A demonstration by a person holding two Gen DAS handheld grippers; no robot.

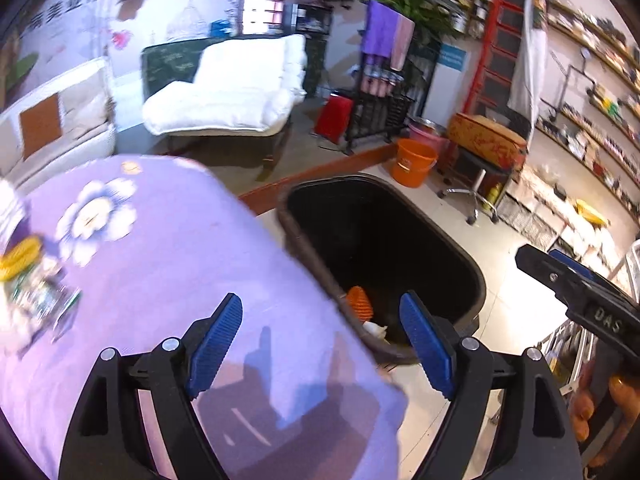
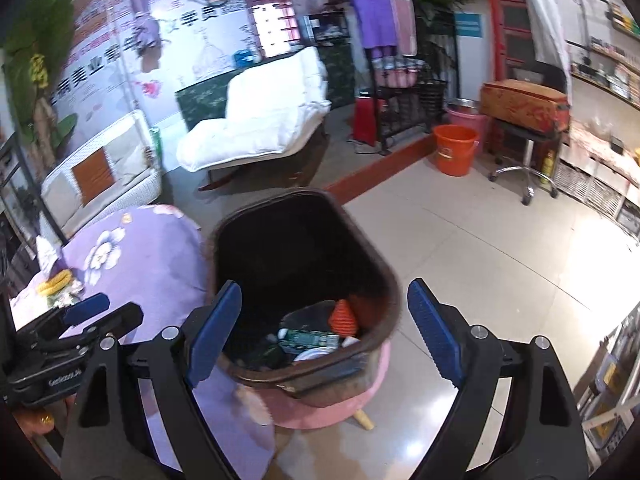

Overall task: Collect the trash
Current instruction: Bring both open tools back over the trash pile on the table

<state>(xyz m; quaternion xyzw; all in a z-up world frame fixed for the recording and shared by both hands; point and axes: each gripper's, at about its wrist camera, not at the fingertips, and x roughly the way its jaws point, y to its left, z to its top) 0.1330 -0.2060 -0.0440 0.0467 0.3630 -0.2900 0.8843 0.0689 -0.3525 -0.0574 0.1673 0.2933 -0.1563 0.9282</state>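
The left gripper (image 1: 322,334) gapes empty at lower centre, as does the right gripper (image 2: 324,330). The trash bin (image 2: 384,280), holding an orange cone (image 2: 343,316), lies between the right fingers.

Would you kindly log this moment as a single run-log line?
left tongs: open, empty, over table edge | right tongs: open, empty, above bin | bin: on pink stool, holds trash | table: trash left
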